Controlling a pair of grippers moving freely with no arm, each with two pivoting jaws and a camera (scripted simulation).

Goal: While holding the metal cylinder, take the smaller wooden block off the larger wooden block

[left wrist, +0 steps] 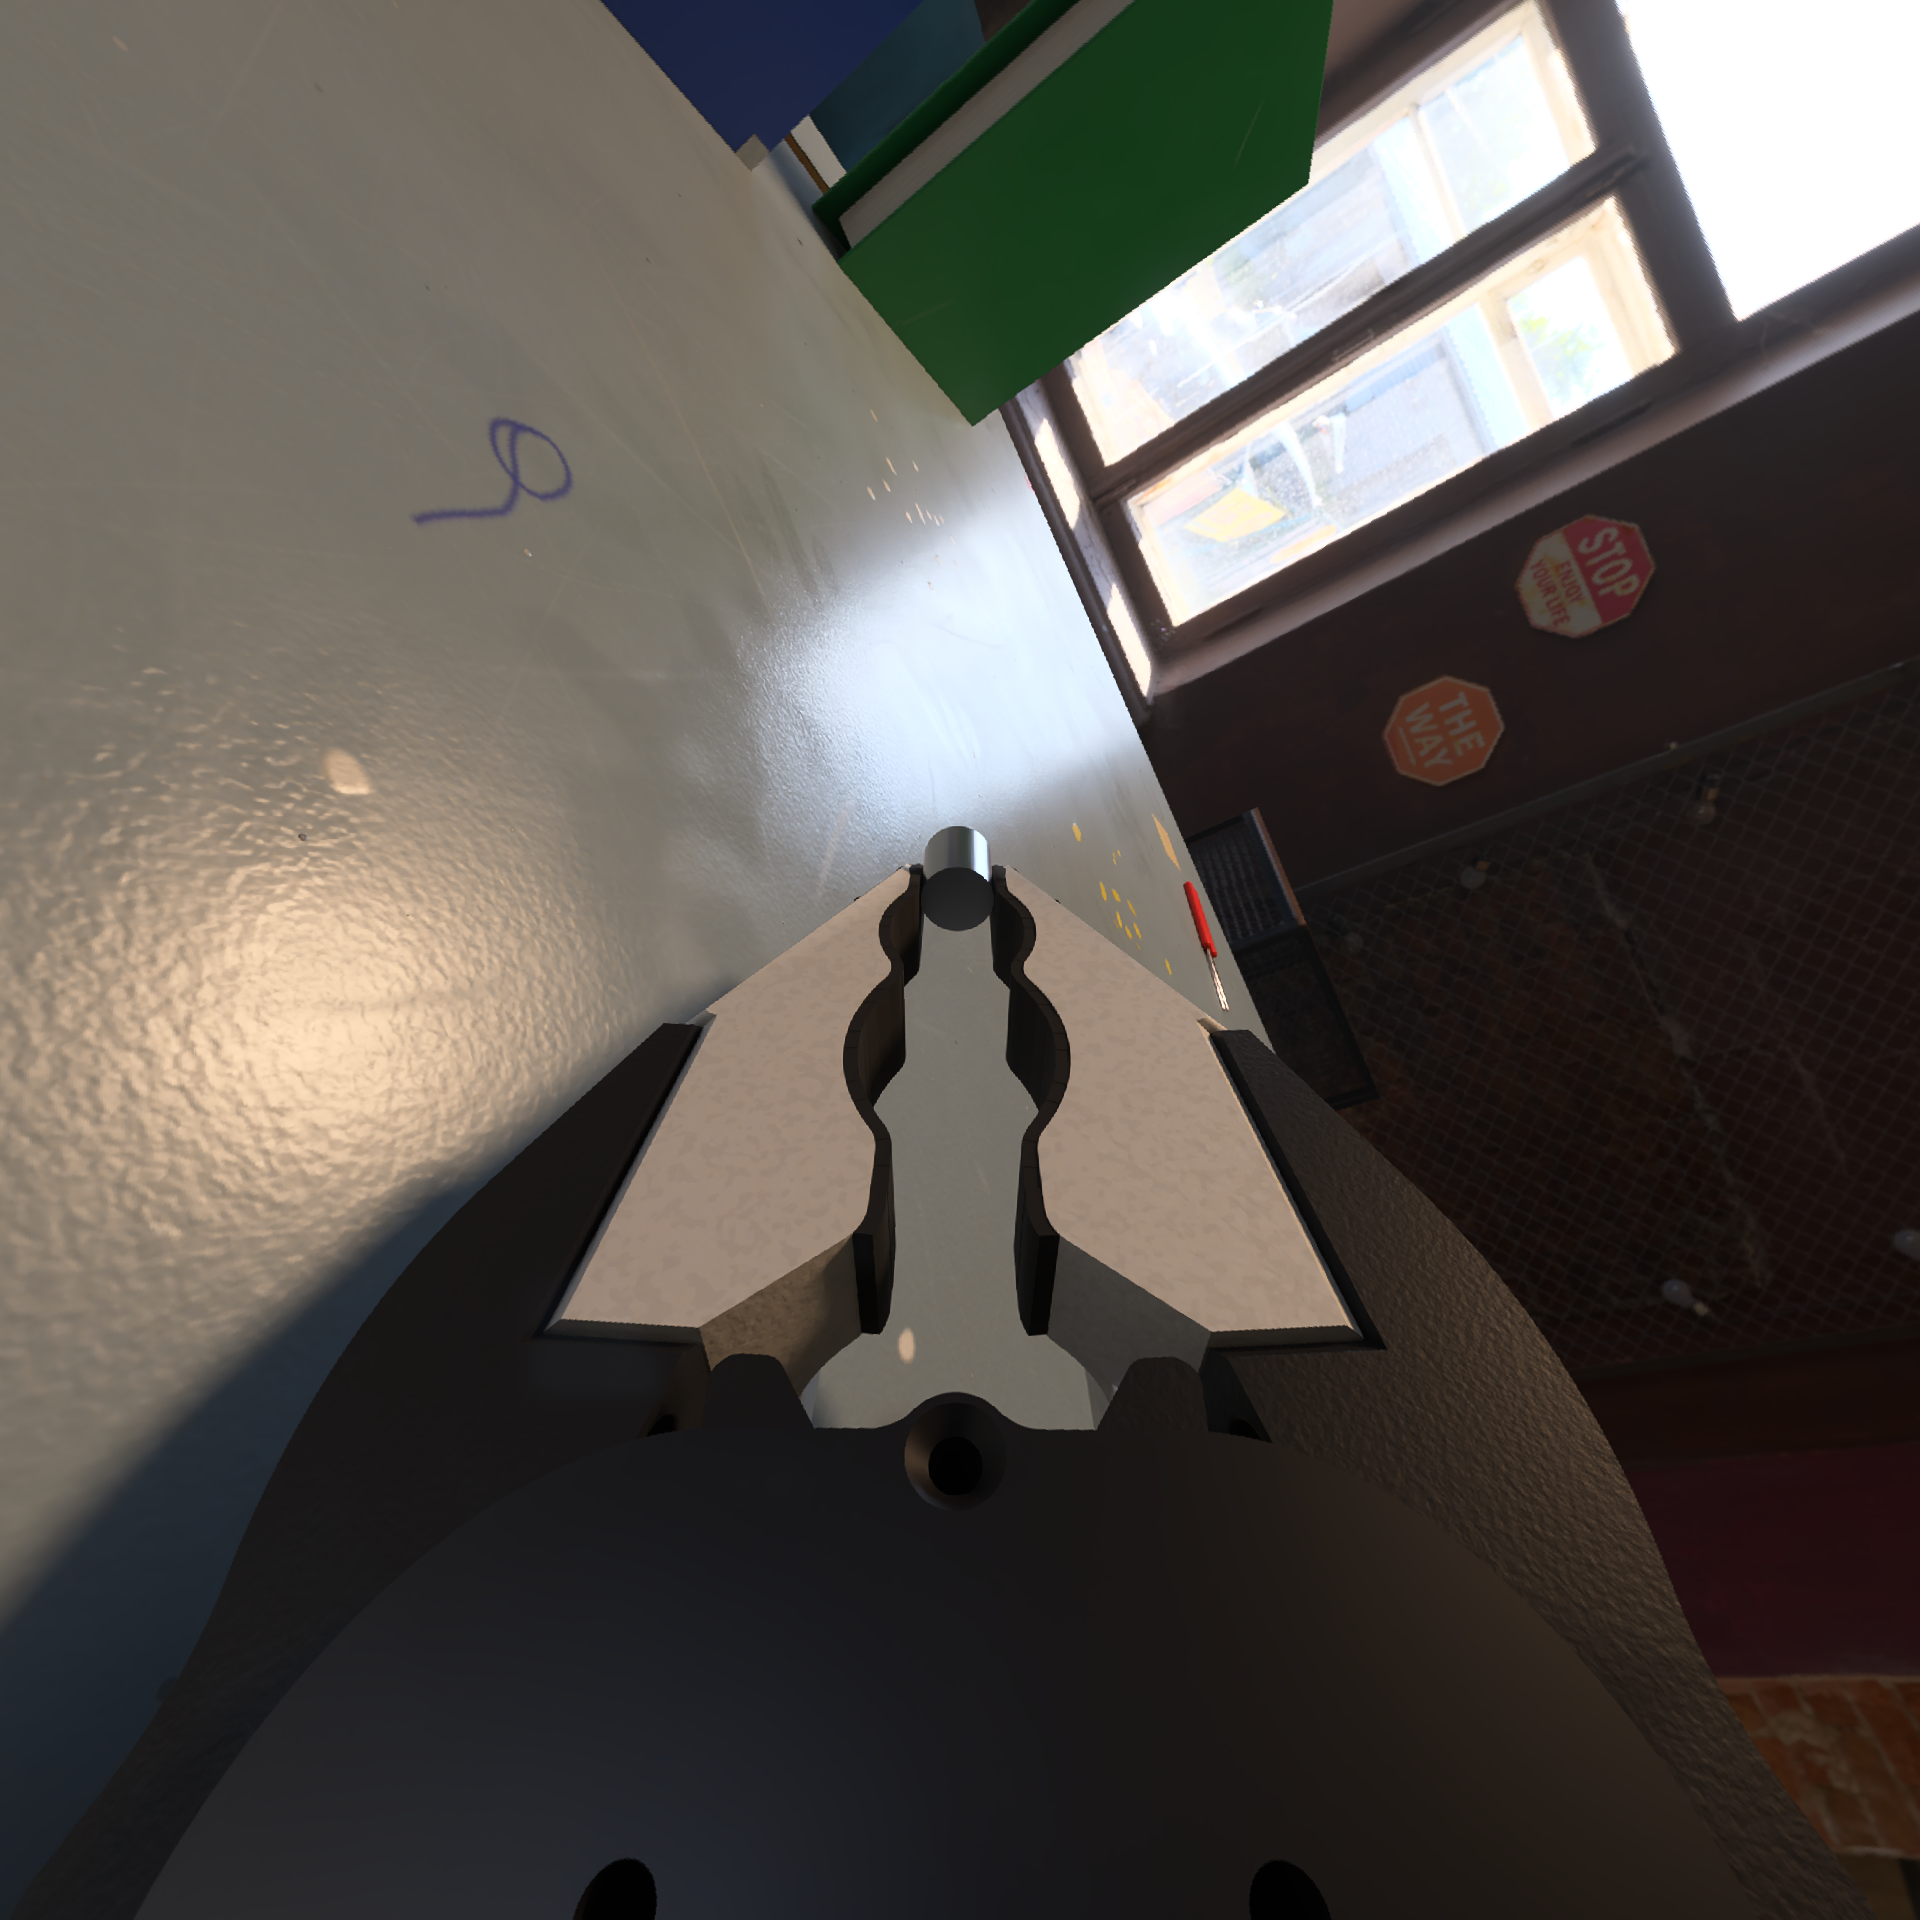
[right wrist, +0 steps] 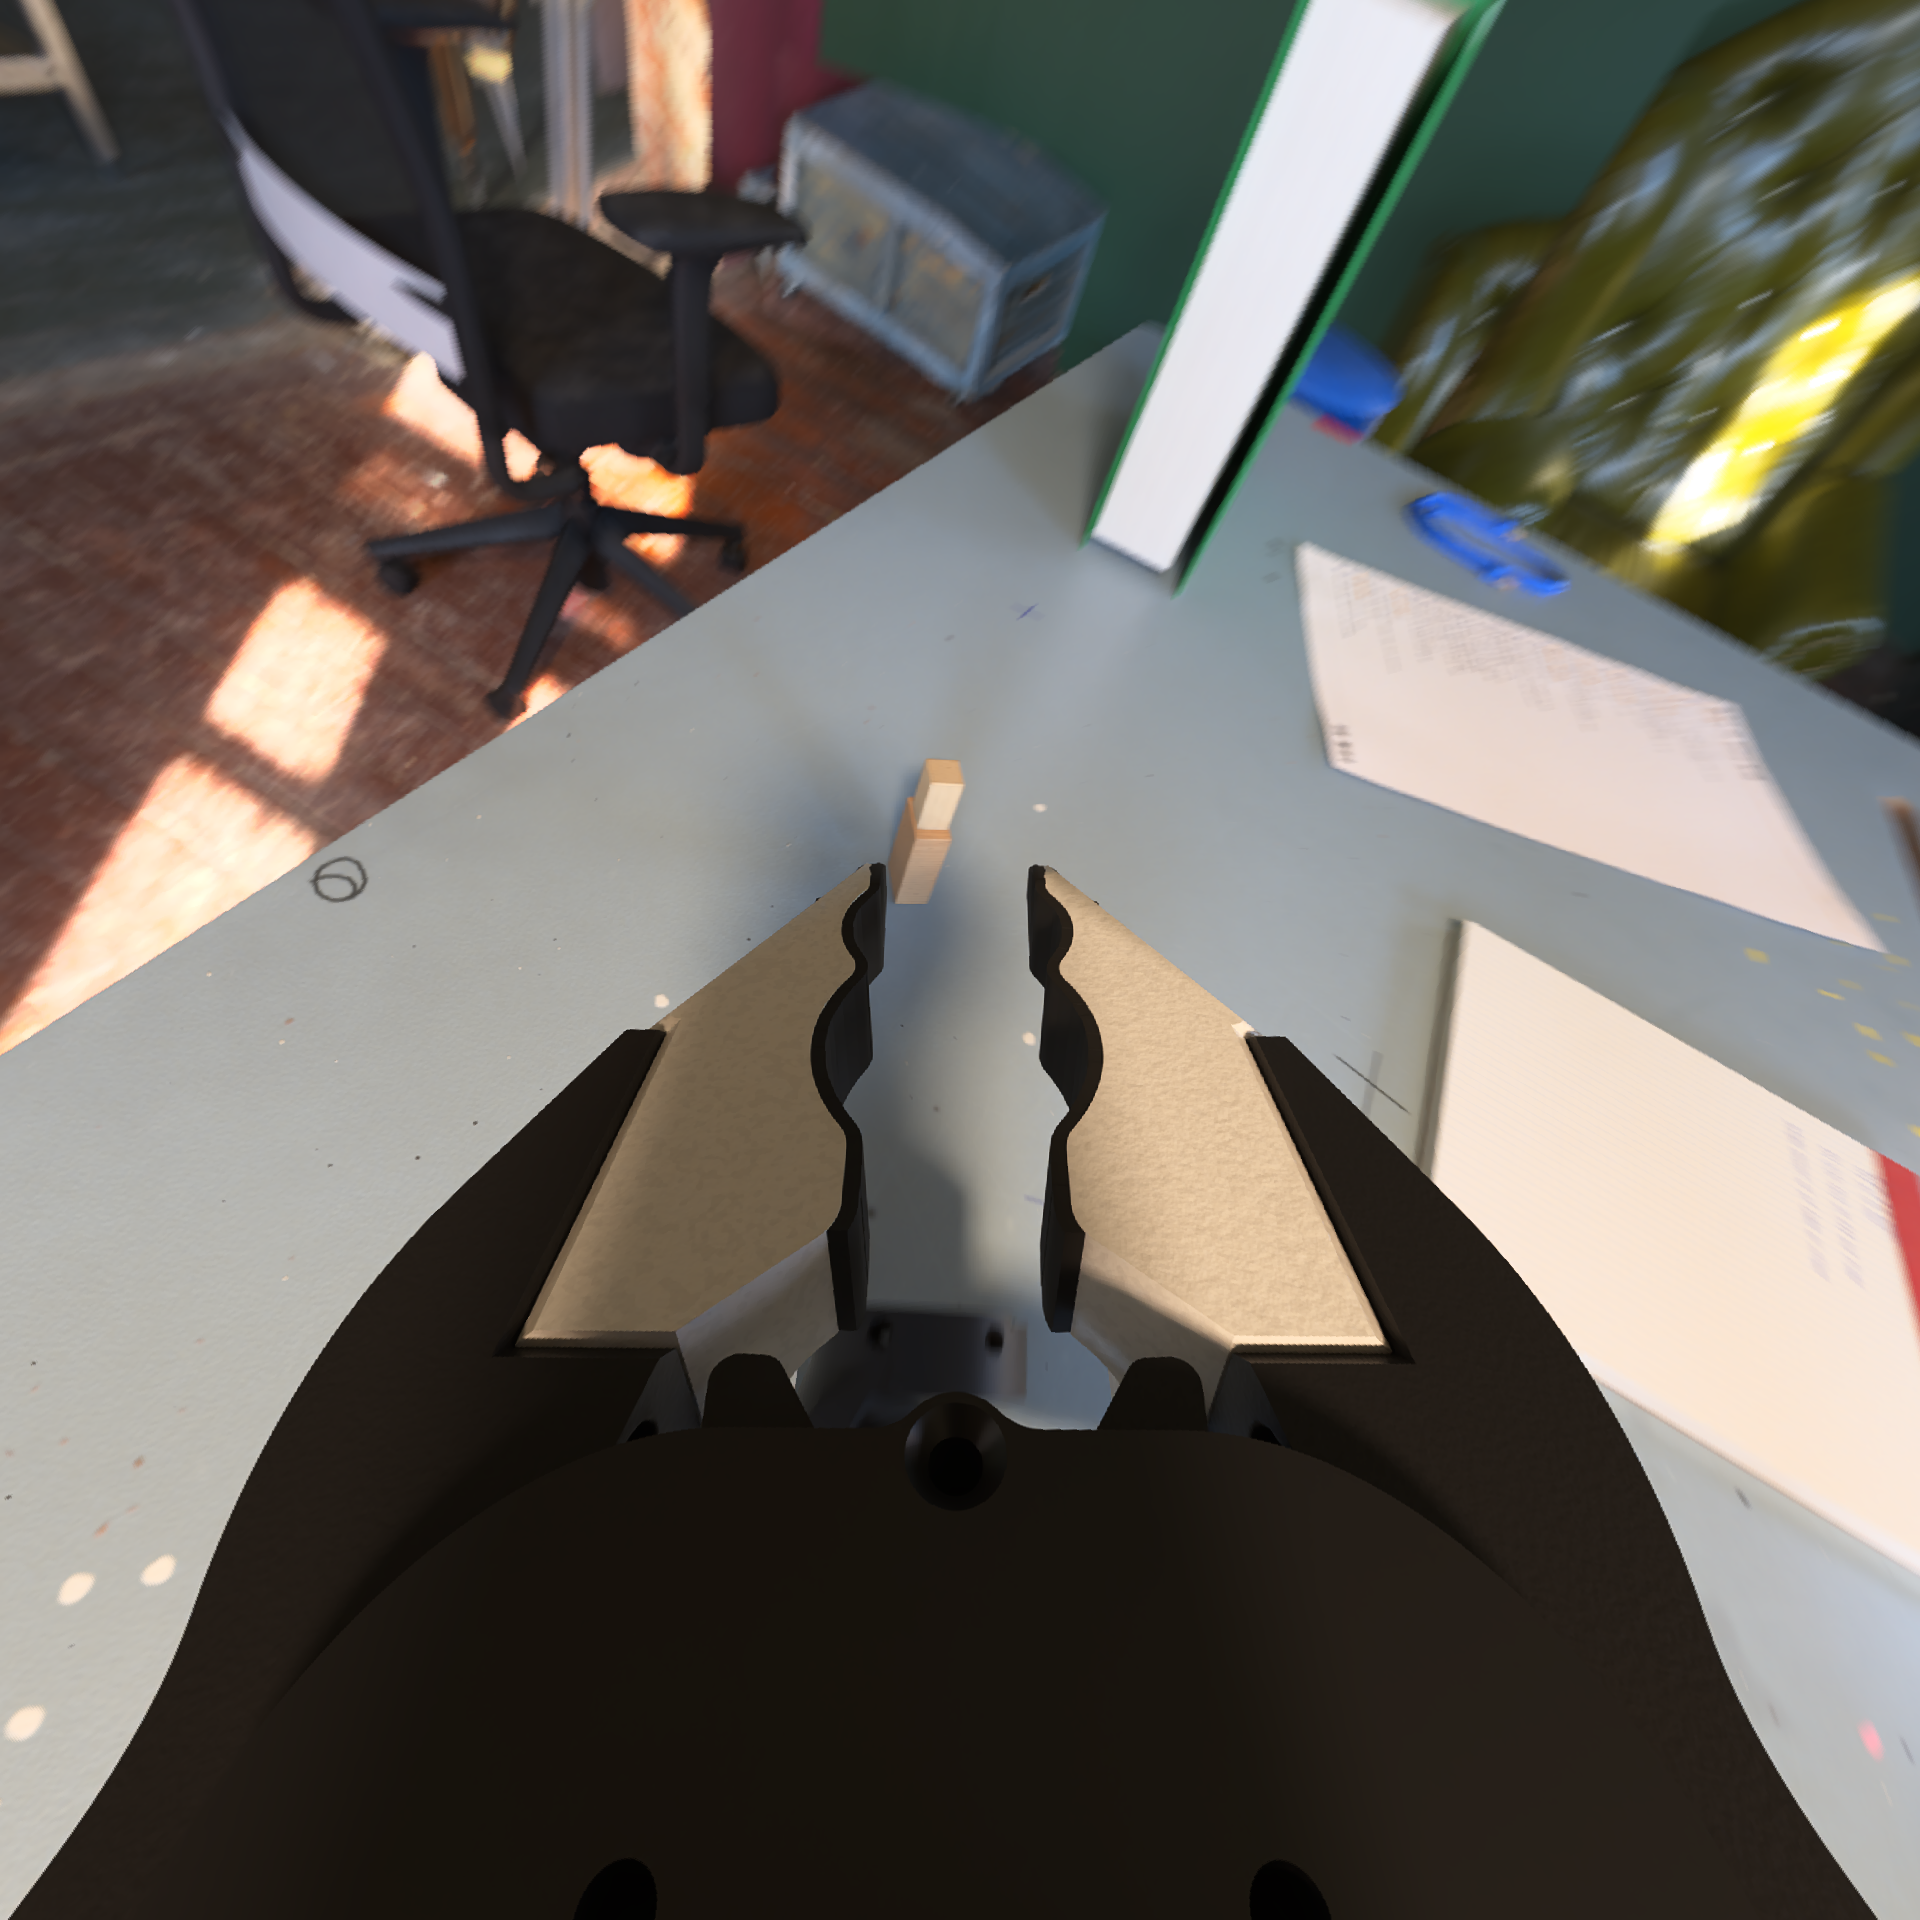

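Observation:
In the left wrist view, my left gripper (left wrist: 956,883) is shut on a short metal cylinder (left wrist: 954,891), pinched between the fingertips above the pale table (left wrist: 416,727). In the right wrist view, my right gripper (right wrist: 956,883) is open and empty above the table. Just beyond its left fingertip, two wooden blocks stand stacked: the smaller, paler block (right wrist: 938,795) sits on the larger block (right wrist: 920,868). The blocks lie a little left of the gap between the fingers. The wooden blocks do not show in the left wrist view.
A green book (right wrist: 1236,312) stands upright at the table's far side; it also shows in the left wrist view (left wrist: 1039,208). White sheets of paper (right wrist: 1538,717) and a notepad (right wrist: 1662,1226) lie to the right. Blue scissors (right wrist: 1486,540) lie beyond. A red screwdriver (left wrist: 1203,935) lies near the table edge.

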